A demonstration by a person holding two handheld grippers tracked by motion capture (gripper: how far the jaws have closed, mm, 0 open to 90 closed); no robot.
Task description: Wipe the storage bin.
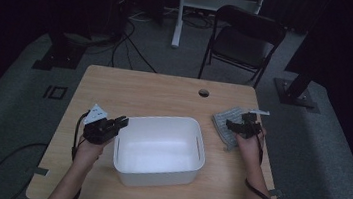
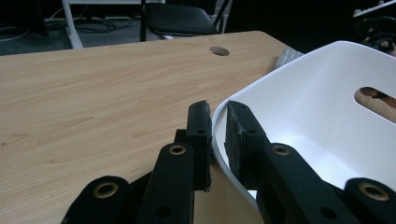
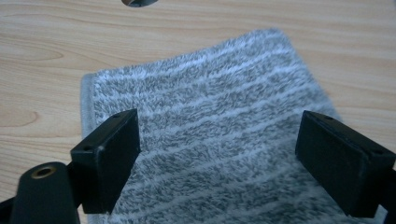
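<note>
On the left, my left tongs (image 1: 120,122) are clamped on the near-left rim of the white bin (image 2: 299,79); in the left gripper view one pad sits outside the wall and one inside, with the thin plastic edge pinched between them. That holds the bin in place at the middle of the table (image 1: 130,89).

To the right of the bin, apart from its wall, the grey striped towel (image 3: 210,140) lies flat near the table's right edge. My right tongs (image 1: 245,126) hang directly over it, spread wide, with nothing between the pads. The right gripper view shows the towel below and just ahead of the two pads, its stripes running across from one pad toward the other, its far edge beyond them.

I judge the right tongs the nearer ones, and a straight drop onto the cloth should let them pinch it.
</note>
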